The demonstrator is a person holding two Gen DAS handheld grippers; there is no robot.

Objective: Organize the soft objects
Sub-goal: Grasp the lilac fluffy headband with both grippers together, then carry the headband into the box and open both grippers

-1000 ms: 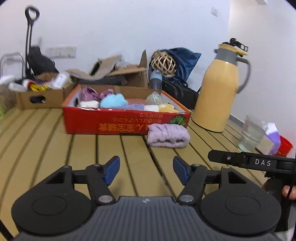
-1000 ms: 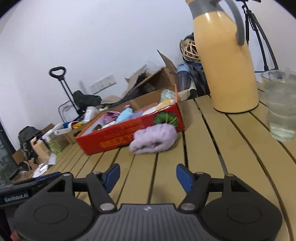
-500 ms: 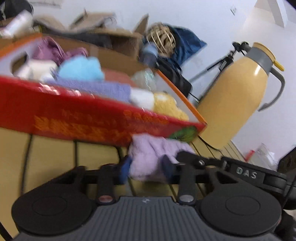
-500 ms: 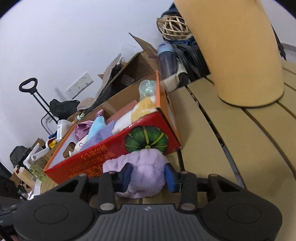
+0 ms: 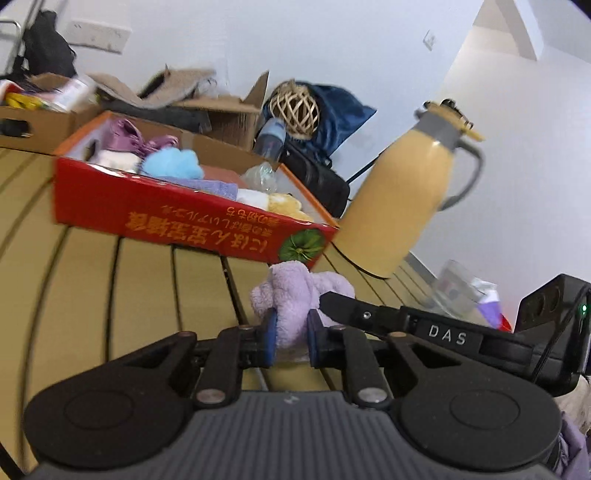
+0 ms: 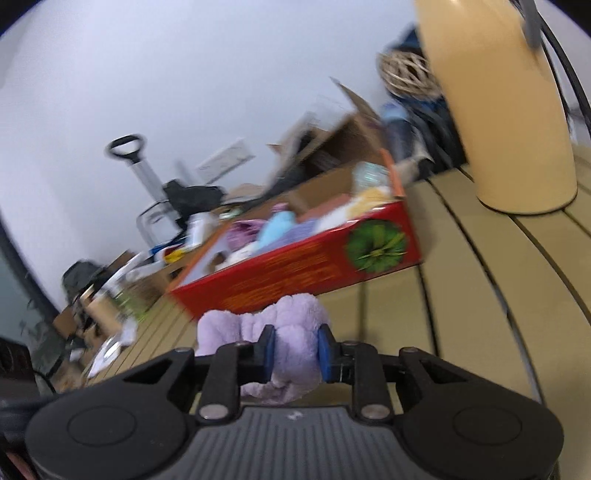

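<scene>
A slatted tan table [image 5: 110, 280] runs to a white wall [image 5: 221, 33], with open cardboard boxes [image 5: 221, 114] and dark bags heaped behind. On it a red box [image 5: 177, 218] holds soft, fluffy pieces in purple, blue and cream; right of it stands a smooth yellow jug [image 5: 399, 199]. The left view alone shows a clear glass [image 5: 454, 288] beyond the jug and the right gripper [image 5: 332, 301] reaching in from the right. The right view alone shows a trolley handle [image 6: 125, 147] far left.

A fuzzy lilac cloth [image 5: 299, 291] sits just before the box. The left gripper [image 5: 290, 341] has just been closing and pinches the cloth's near end. The right gripper [image 6: 293, 350] has likewise been closing, its blue pads [image 6: 325, 350] squeezing the cloth [image 6: 291, 332].
</scene>
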